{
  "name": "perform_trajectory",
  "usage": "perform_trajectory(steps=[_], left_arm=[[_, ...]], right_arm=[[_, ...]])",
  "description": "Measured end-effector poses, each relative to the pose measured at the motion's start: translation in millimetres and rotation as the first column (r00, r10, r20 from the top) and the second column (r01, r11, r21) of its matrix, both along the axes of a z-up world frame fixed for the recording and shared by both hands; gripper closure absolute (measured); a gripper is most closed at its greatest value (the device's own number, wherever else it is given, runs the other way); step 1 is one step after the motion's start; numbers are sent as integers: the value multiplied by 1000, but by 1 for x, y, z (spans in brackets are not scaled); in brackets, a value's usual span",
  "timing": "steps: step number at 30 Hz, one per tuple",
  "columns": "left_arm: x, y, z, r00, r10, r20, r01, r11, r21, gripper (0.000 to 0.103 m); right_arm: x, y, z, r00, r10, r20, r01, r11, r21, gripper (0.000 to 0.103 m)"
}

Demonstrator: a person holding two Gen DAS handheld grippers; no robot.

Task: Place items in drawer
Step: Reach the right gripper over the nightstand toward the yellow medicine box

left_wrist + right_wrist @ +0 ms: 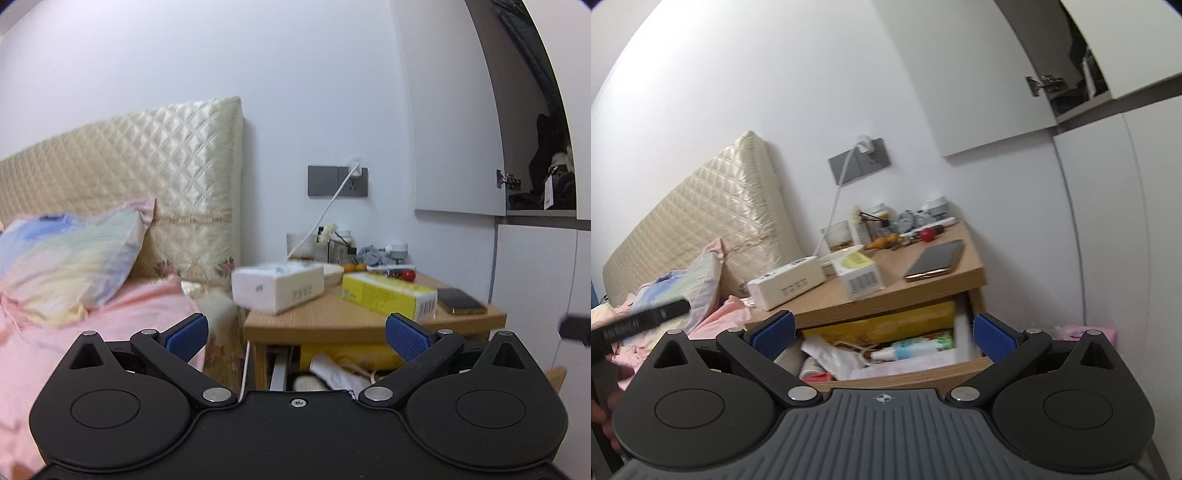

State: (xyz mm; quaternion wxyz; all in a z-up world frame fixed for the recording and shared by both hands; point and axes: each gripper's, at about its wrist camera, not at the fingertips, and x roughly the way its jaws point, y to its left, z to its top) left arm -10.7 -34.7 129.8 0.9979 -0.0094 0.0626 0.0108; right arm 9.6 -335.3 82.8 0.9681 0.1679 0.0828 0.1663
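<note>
A wooden nightstand (332, 325) (971, 275) stands beside the bed with its drawer (905, 374) pulled out and crowded with tubes, packets and a yellow box. On top lie a white tissue box (277, 288) (786, 282), a yellow box (388, 297) (858, 271) and a phone (461, 301) (936, 260). My left gripper (297, 338) is open and empty, short of the nightstand's front edge. My right gripper (882, 338) is open and empty above the drawer's front. A black edge of the left gripper (639, 321) shows at the left of the right wrist view.
A bed with a pink cover (110, 325), a pastel pillow (70, 258) and a quilted headboard (147, 166) lies left. Small items, a red ball (408, 275) and a charger cable (325, 218) crowd the nightstand's back. A white wardrobe (535, 277) stands right.
</note>
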Motion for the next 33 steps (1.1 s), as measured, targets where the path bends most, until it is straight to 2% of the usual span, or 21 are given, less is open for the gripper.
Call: perform_trajectory(steps=[4, 8, 12, 17, 27, 33], left_arm=[[3, 15, -22, 998, -50, -27, 50, 999, -20, 1], [6, 31, -30, 996, -85, -33, 82, 994, -74, 1], [4, 44, -32, 997, -80, -18, 77, 986, -148, 1], [3, 51, -39, 998, -59, -18, 54, 979, -196, 1], [14, 60, -43, 998, -32, -54, 20, 976, -219, 1], [17, 64, -46, 996, -43, -82, 23, 973, -230, 1]], right_arm=[[-1, 27, -7, 1000, 21, 22, -21, 1000, -20, 0], [-1, 49, -13, 998, 41, 42, -39, 999, -35, 0], [-1, 66, -13, 995, 42, 89, -38, 998, -48, 0], [3, 82, -19, 992, 49, 113, -42, 997, -68, 0], [24, 89, -30, 996, 73, 58, -69, 995, -72, 0], [24, 85, -31, 995, 75, 67, -70, 995, -73, 0]])
